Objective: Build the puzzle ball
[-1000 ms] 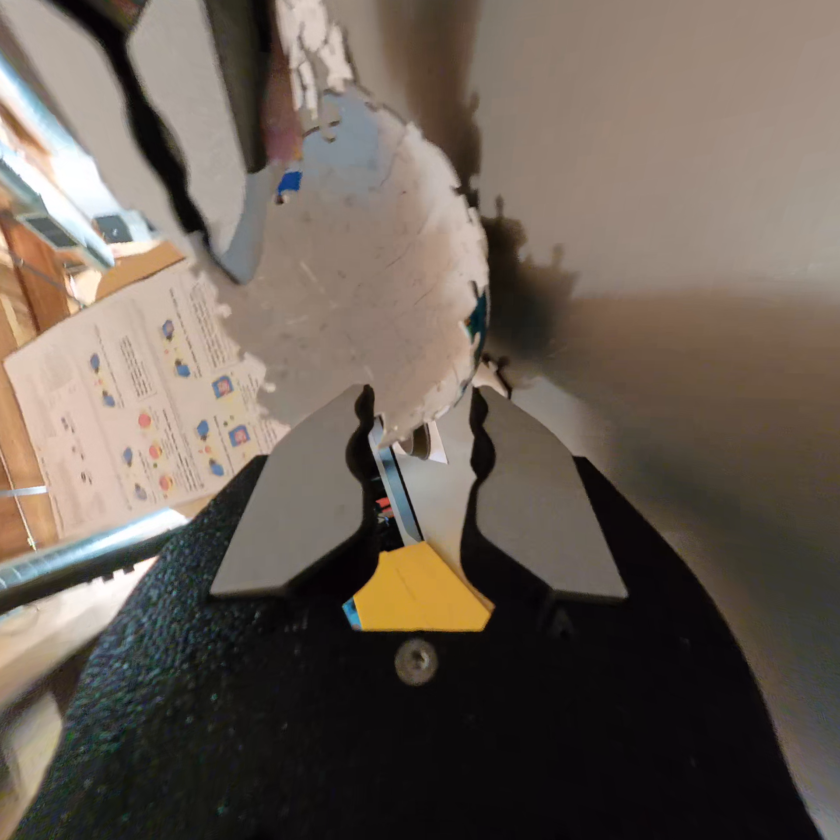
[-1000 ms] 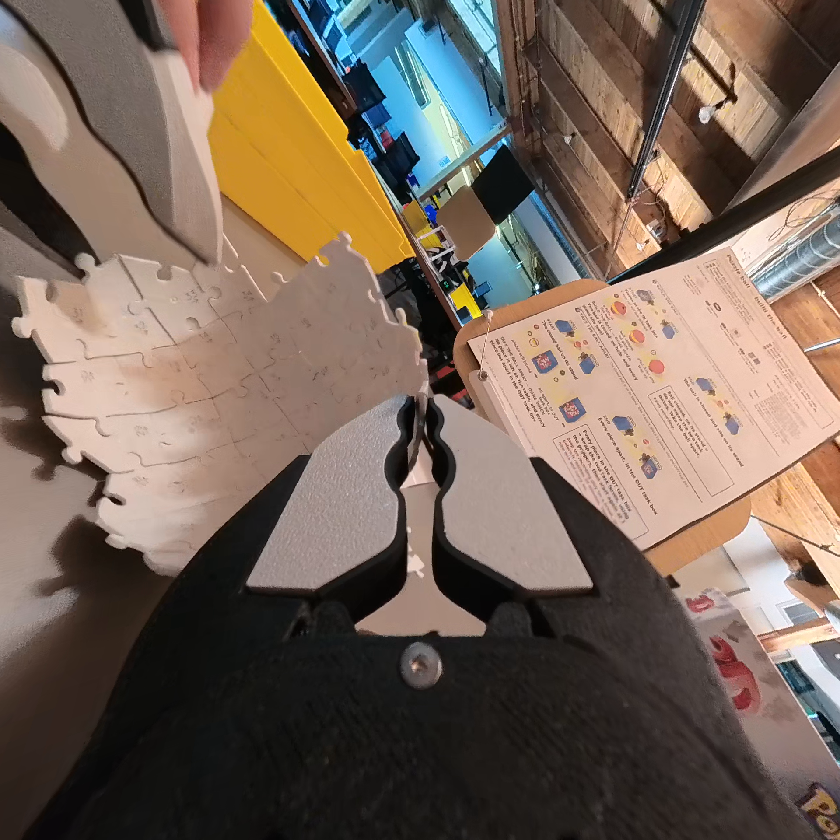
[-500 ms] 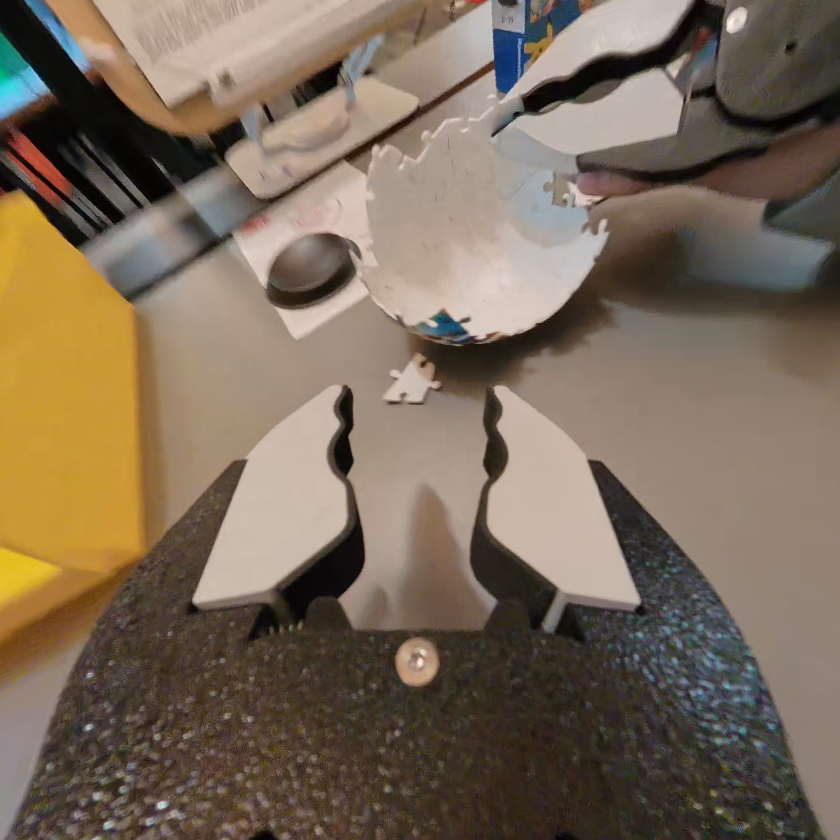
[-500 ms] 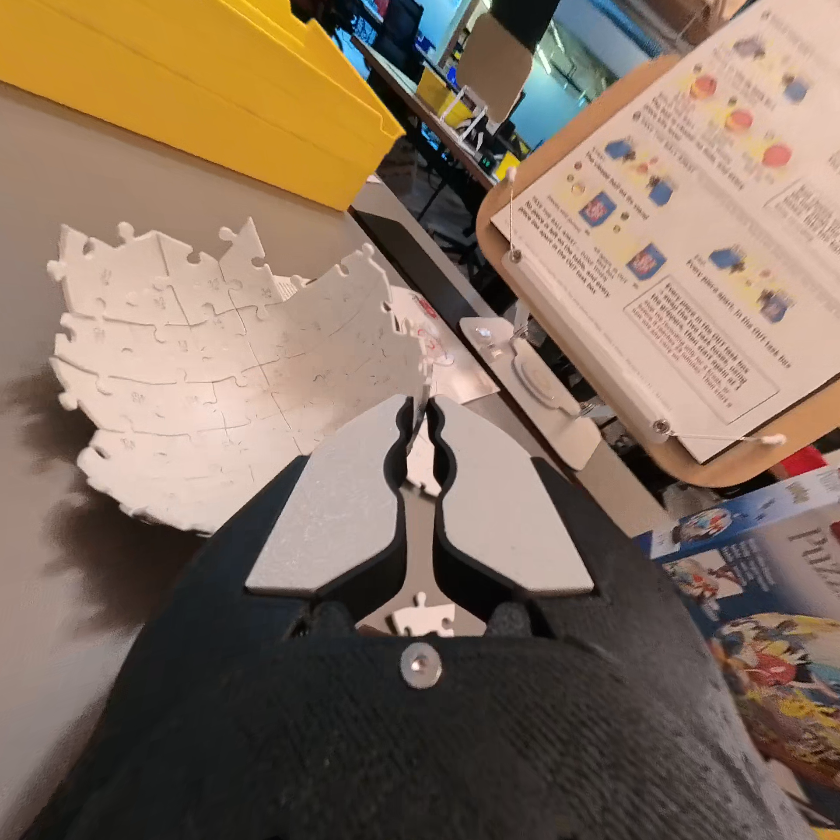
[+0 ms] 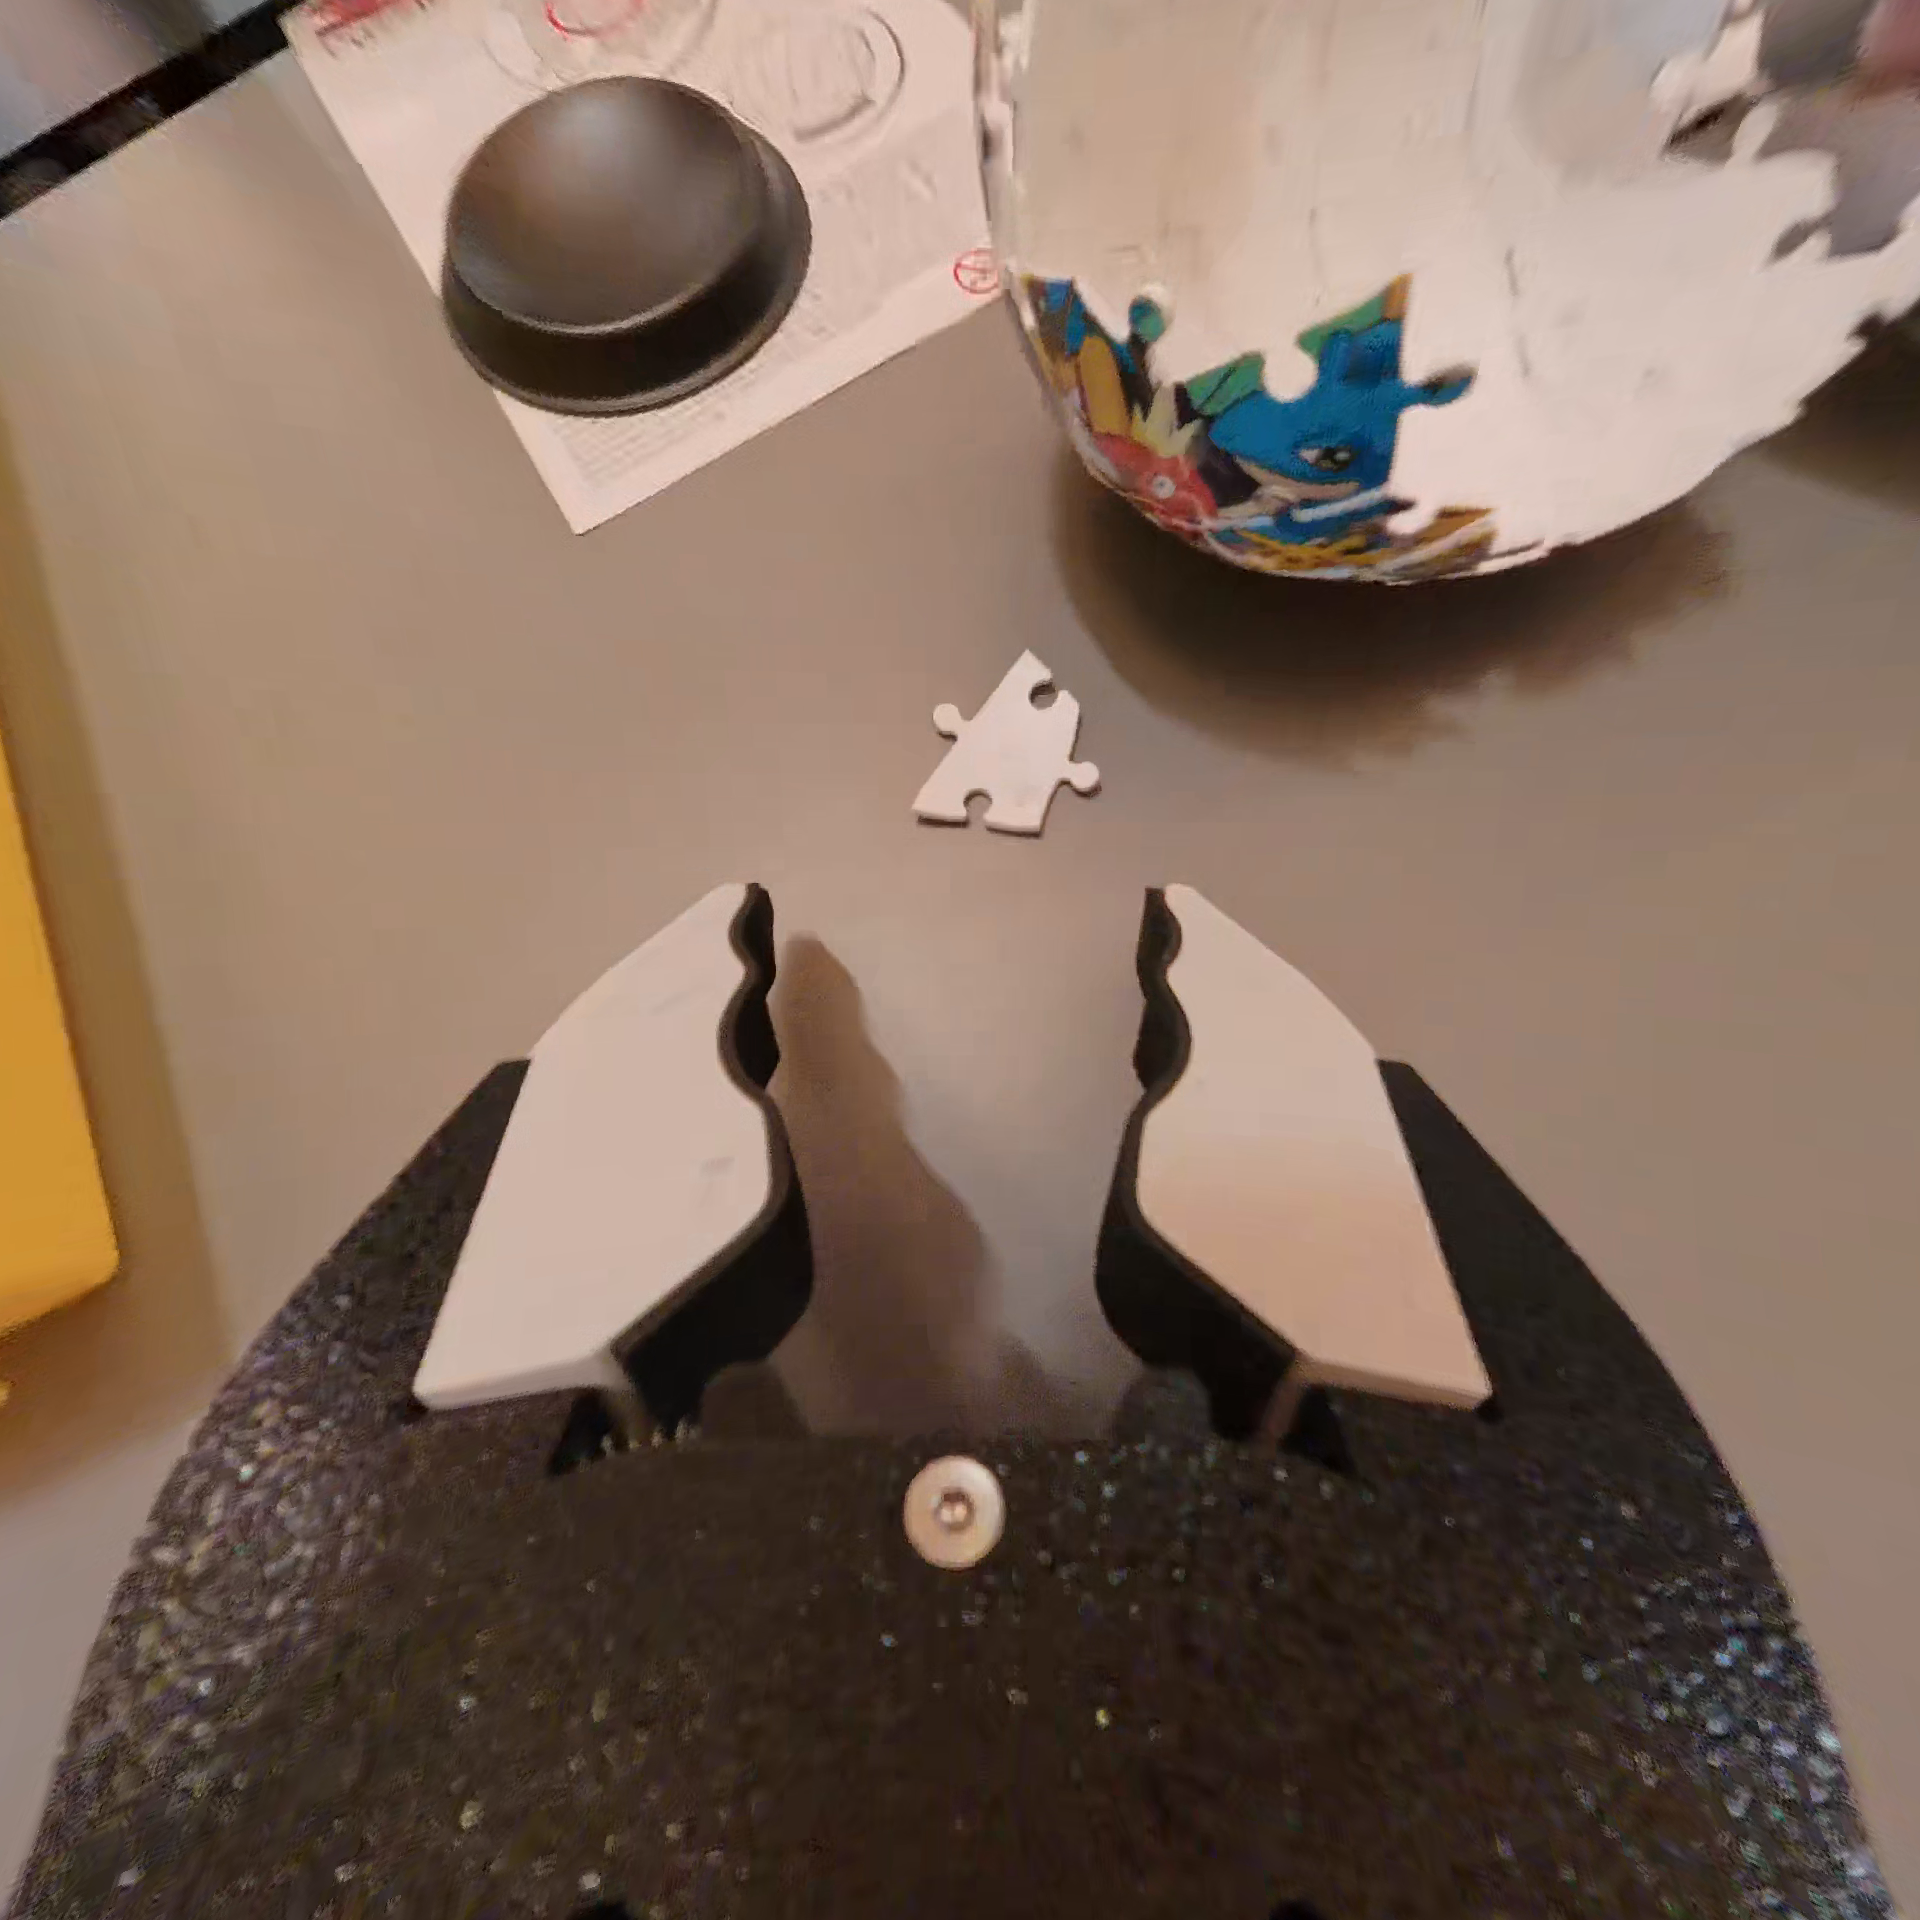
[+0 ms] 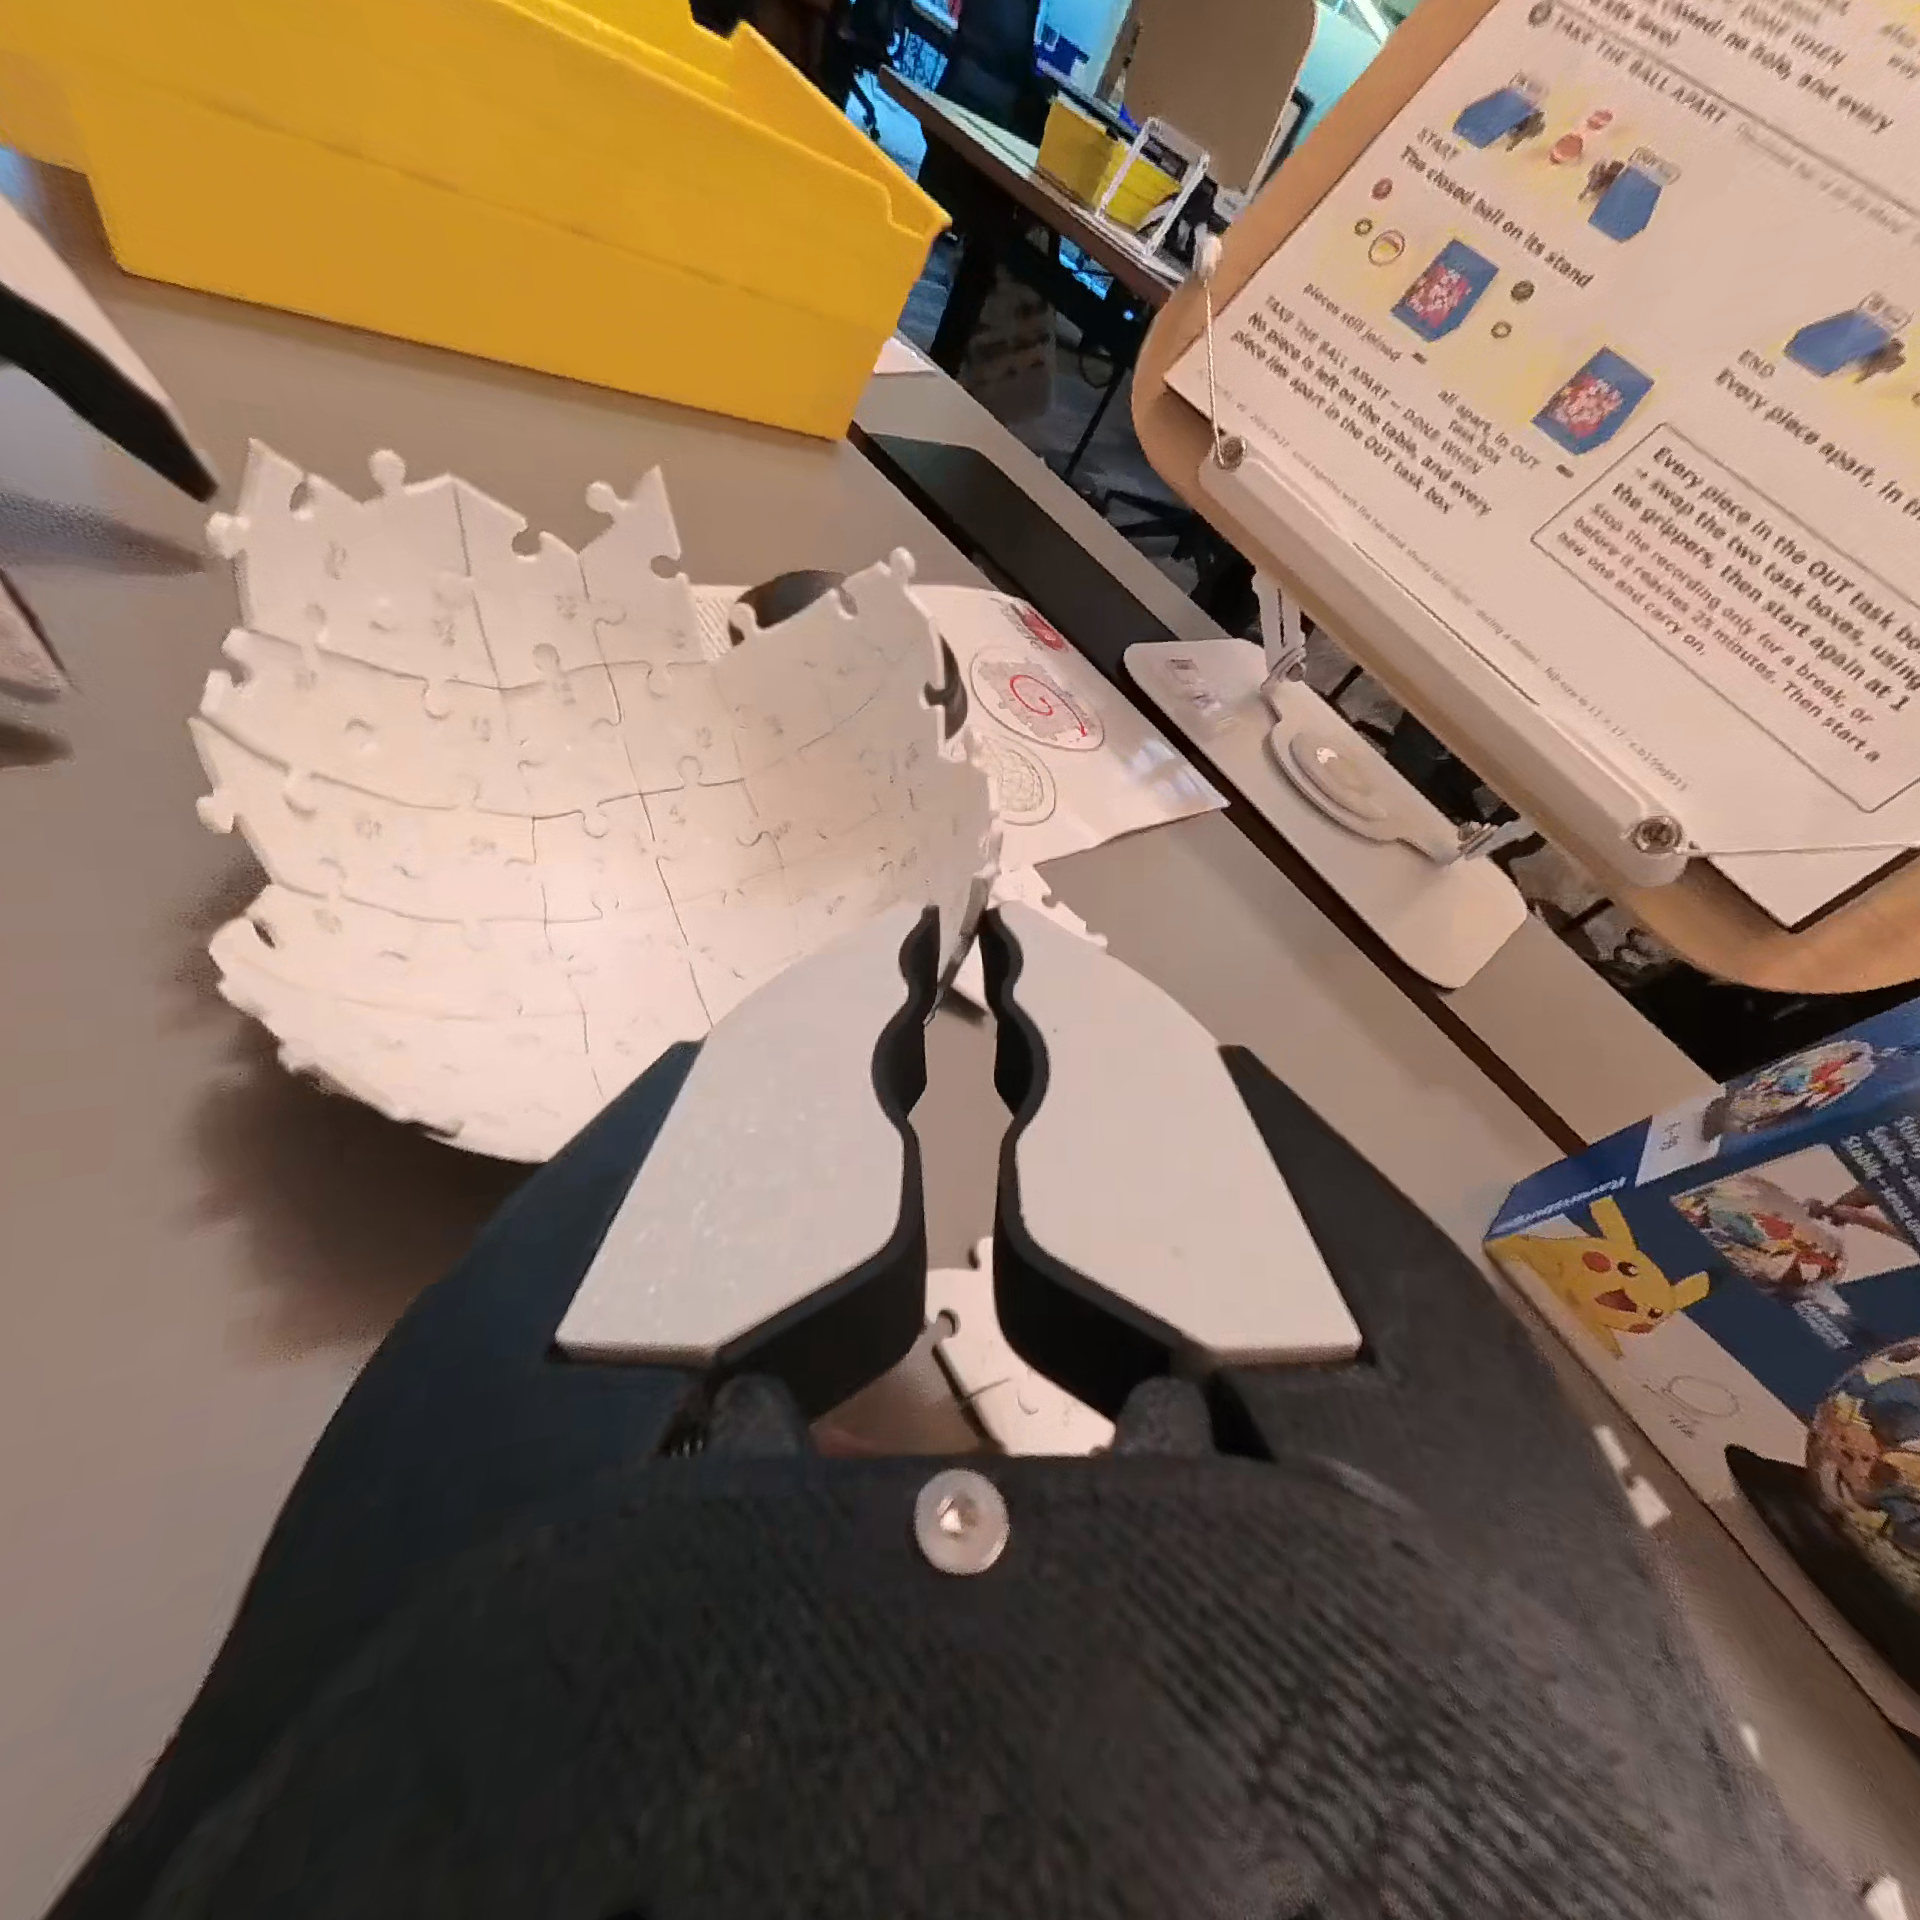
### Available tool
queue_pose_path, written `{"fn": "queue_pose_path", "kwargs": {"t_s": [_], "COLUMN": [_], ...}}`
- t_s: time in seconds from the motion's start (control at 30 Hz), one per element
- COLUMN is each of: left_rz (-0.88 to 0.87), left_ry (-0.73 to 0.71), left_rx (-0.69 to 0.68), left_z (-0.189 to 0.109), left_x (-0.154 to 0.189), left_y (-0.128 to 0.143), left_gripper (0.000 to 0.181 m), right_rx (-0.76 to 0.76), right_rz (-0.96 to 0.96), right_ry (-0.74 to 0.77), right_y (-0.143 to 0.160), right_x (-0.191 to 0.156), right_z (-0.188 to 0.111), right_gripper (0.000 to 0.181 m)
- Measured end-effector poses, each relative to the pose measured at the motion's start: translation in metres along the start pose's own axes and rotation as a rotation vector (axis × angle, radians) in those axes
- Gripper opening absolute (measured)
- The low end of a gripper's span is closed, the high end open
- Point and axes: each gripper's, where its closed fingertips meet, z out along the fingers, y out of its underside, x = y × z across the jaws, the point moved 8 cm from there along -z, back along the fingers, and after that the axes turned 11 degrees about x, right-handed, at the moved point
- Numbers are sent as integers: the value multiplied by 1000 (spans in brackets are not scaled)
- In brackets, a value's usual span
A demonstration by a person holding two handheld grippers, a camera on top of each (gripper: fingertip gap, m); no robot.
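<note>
The half-built puzzle ball is a white bowl-shaped shell (image 6: pixel 540 790) resting on the grey table, with colourful printed pieces on its outside (image 5: pixel 1278 426). My right gripper (image 6: pixel 956 925) is shut on the shell's near rim. My left gripper (image 5: pixel 956 904) is open and empty, low over the table. A loose white puzzle piece (image 5: pixel 1003 758) lies just beyond its fingertips, between them and the shell. Another loose white piece (image 6: pixel 997 1382) lies on the table under my right gripper.
A black dome-shaped stand (image 5: pixel 623 239) sits on a printed sheet (image 5: pixel 665 426) at the back left. Yellow bins (image 6: pixel 468 187) stand behind. An instruction board (image 6: pixel 1621 416) on a holder and the puzzle box (image 6: pixel 1725 1299) are to the right. Left tips to right tips: about 20 cm. My right gripper is the nearer one to the loose white piece (image 6: pixel 997 1382): about 9 cm, against 20 cm.
My left gripper let go of the shell, opened, pulled back and dropped low toward the loose piece. My right gripper kept its hold while the shell settled on the table.
</note>
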Motion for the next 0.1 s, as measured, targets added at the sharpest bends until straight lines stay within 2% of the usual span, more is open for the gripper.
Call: {"fn": "queue_pose_path", "kwargs": {"t_s": [0.03,0.1], "left_rz": [25,48], "left_ry": [8,6], "left_rx": [-20,-53], "left_z": [6,18], "left_x": [0,0], "left_y": [-1,-4], "left_gripper": [67,65], "right_rx": [12,26], "right_rz": [-19,-61], "right_ry": [-1,-2], "right_y": [-2,-5], "right_x": [-1,-3], "right_z": [1,2], "right_gripper": [7,7]}}
